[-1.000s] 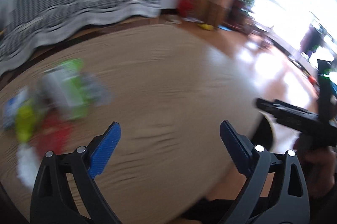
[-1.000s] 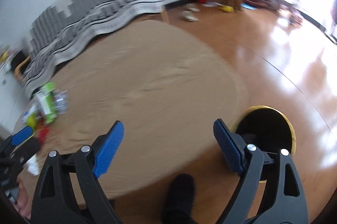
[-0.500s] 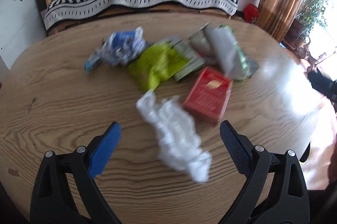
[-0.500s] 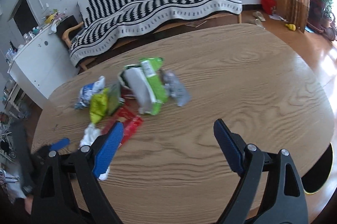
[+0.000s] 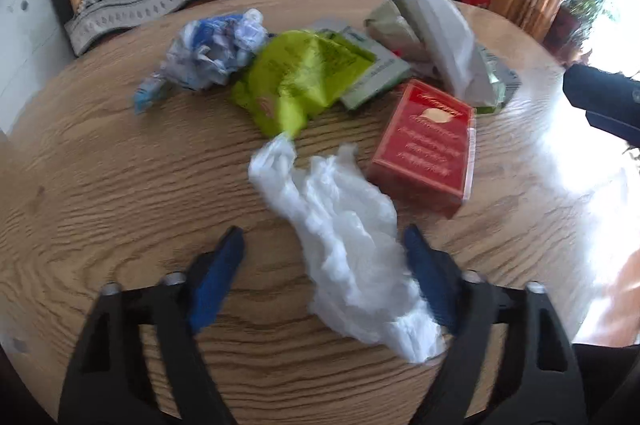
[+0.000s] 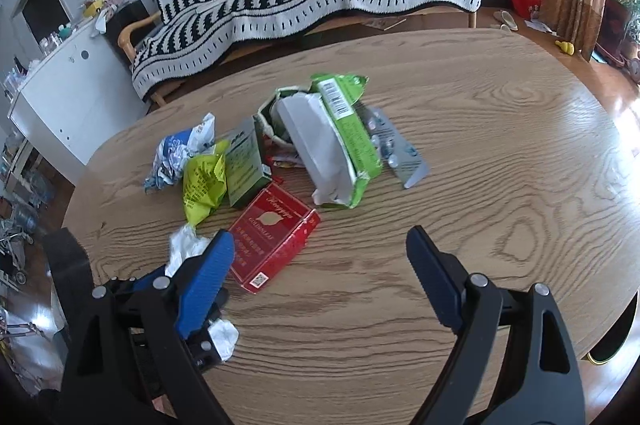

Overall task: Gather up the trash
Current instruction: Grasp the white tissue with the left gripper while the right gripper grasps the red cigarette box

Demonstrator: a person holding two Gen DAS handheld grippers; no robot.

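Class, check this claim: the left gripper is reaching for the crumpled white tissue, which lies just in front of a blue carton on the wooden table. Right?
Wrong colour: the carton is red, as the left wrist view shows. The left gripper, jaws closing, does have the crumpled white tissue between them on the wooden table.

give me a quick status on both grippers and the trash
Left gripper closing, white crumpled tissue between its jaws, not yet pinched. Right gripper open, empty. Red box right beside the tissue.

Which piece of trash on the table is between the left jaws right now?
The crumpled white tissue; the left gripper's closing jaws flank it, while the red carton and other wrappers lie farther off.
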